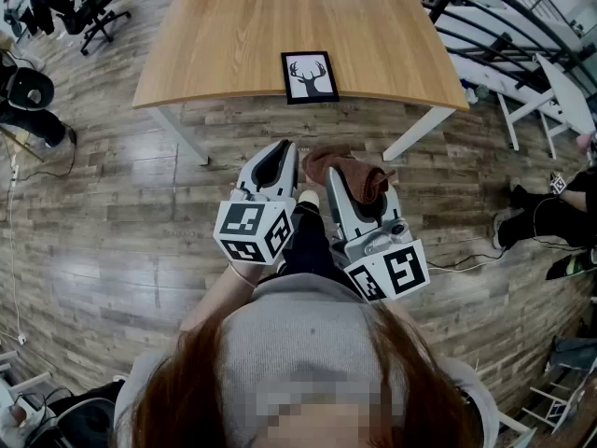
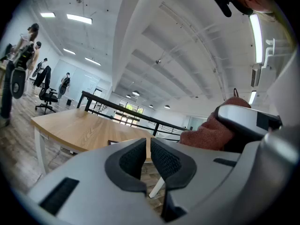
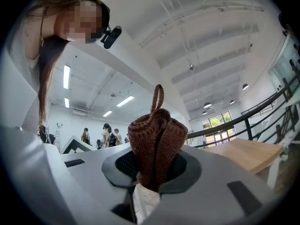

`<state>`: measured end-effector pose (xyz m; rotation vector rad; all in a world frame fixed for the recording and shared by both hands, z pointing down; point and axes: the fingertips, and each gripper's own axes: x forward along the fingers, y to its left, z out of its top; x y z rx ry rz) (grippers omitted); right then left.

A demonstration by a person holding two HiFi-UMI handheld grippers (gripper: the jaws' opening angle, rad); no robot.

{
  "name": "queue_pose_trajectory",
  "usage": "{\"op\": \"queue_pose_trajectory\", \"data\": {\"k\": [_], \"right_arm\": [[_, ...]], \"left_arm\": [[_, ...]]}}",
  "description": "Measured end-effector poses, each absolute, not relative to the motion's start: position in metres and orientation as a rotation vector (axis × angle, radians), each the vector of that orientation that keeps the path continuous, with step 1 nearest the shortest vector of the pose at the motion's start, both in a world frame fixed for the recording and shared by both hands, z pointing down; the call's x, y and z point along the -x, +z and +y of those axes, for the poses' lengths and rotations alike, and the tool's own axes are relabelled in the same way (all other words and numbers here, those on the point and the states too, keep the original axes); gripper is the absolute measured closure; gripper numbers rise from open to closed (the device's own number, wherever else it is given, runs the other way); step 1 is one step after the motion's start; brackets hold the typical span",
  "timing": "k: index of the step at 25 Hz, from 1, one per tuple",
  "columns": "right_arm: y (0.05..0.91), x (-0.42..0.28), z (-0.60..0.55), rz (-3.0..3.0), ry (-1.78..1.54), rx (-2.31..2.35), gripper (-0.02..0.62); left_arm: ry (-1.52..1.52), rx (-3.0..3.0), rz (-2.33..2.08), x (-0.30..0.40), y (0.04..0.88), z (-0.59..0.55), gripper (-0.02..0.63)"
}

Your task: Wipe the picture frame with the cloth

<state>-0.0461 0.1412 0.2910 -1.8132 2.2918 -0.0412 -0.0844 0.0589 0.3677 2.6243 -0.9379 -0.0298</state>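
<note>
Jaws on my right gripper [image 3: 157,172] are clamped on the cloth [image 3: 157,135], a rust-brown knitted wad that bulges up between the pads with a small loop at its top. Jaws on my left gripper [image 2: 149,156] are pressed together with nothing between them. Both hang in the air over the wooden floor [image 1: 103,213], well short of the counter [image 1: 233,35].

That counter is wide and bare apart from the picture frame [image 1: 310,77], so room is no trouble. My worry is the frame itself, which lies flat and face up right at the near edge, about midway along it. Nothing pins it there. If I scrub towards myself, I judge the stroke could drag it over the edge and down to the floor, so my empty left jaws should steady a corner first.

Next comes the cloth: it is bunched, not spread, and only a fold is pinched. Pressing hard could pull it out of the pads, or let the hard jaw tips meet the frame's face and scratch it. Smallest of all, the loop could snag a corner of the frame
</note>
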Motion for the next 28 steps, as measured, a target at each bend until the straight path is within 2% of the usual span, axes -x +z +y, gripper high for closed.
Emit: {"op": "queue_pose_trajectory", "data": {"k": [19, 28], "right_arm": [[0.267, -0.076, -0.084, 2.310, -0.021, 1.706, 0.499], [0.273, -0.098, -0.162, 2.354, -0.048, 1.645, 0.499]], "left_arm": [[0.021, -2.579, -1.064, -0.011, 0.369, -0.156, 0.587], [0.080, -2.448, -1.113, -0.006, 0.405, -0.222, 0.571]]}}
